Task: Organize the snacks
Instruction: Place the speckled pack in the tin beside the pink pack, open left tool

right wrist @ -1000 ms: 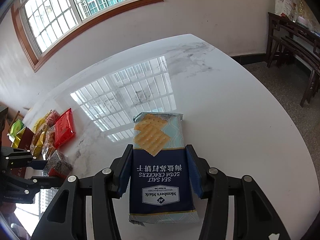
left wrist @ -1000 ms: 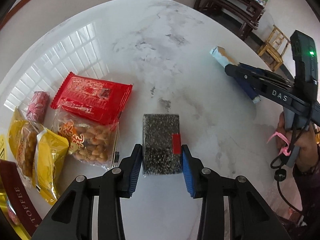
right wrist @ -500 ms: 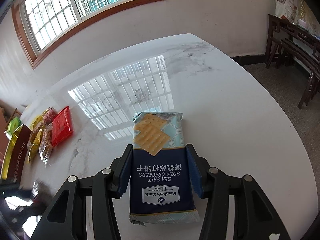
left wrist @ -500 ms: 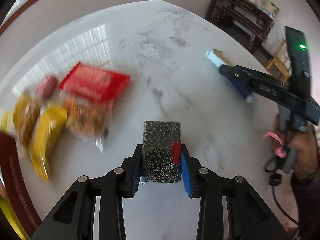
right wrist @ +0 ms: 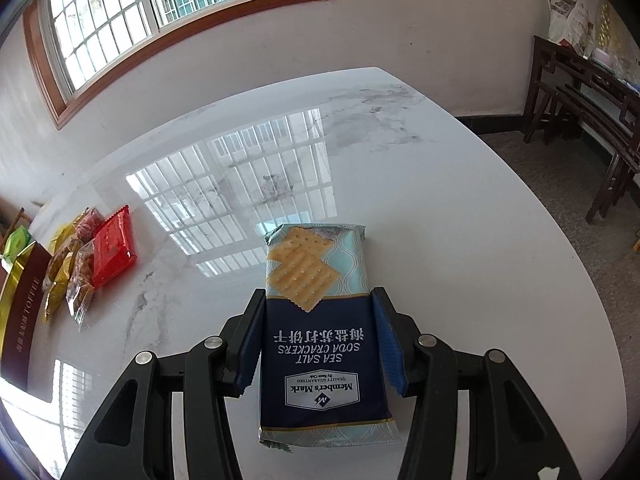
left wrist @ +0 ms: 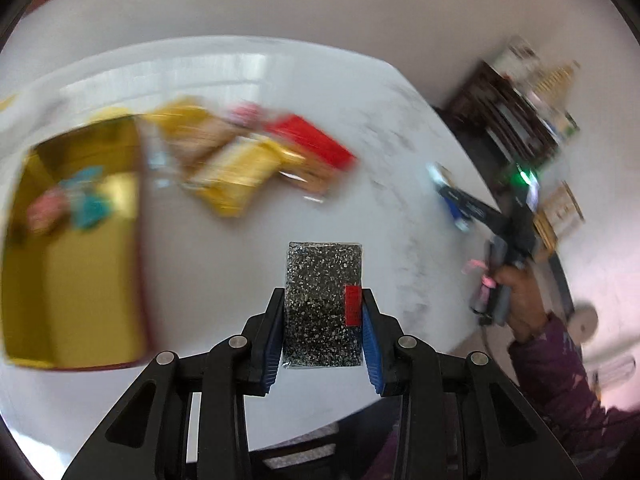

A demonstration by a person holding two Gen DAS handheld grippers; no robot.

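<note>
- Left tongs (left wrist: 322, 330): clamped on a black speckled packet (left wrist: 322, 300) with a red label, held above the white marble surface (left wrist: 224, 264).
- Right tongs (right wrist: 320, 340): pads pressed against both sides of a cracker pack (right wrist: 320, 328), which lies on the surface.
- Gold box (left wrist: 72, 248): open, at the left, blurred.
- Snack pile: red packet (right wrist: 113, 246) and yellow bags (left wrist: 236, 178) lie between box and tongs.
- Dark wooden bench (right wrist: 592, 92): against the wall.

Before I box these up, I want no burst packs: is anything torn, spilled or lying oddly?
Nothing stands out. The soda cracker pack and the black speckled pack look intact in their grippers; the left wrist view is too blurred to judge the pile.
</note>
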